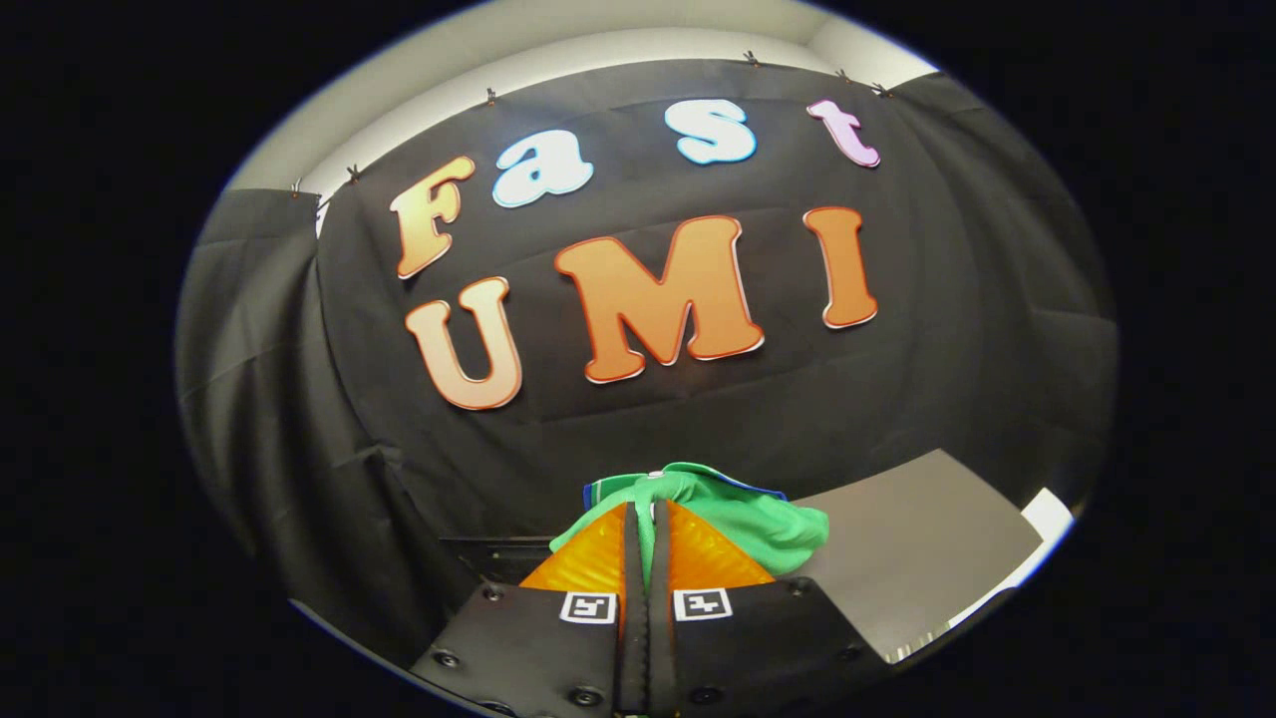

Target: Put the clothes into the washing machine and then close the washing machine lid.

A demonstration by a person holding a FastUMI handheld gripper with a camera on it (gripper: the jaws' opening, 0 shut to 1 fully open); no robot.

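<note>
Gripper (648,519) is pointing level at the booth wall (897,399), jaws clenched on the green garment (758,519), which is bunching past the fingertips, lifted above a grey panel (917,558).

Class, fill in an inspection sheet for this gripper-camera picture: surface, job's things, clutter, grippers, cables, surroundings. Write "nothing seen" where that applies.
Surface: a grey flat panel lies beyond the jaws, to their right; what it belongs to cannot be told.
Job's things: a green garment with a blue edge bunches at the gripper's tips.
Clutter: nothing seen.
Grippers: the gripper is shut on the green garment, cloth pinched between both jaws.
Cables: nothing seen.
Surroundings: black cloth wall behind, clipped below a pale wall.
</note>
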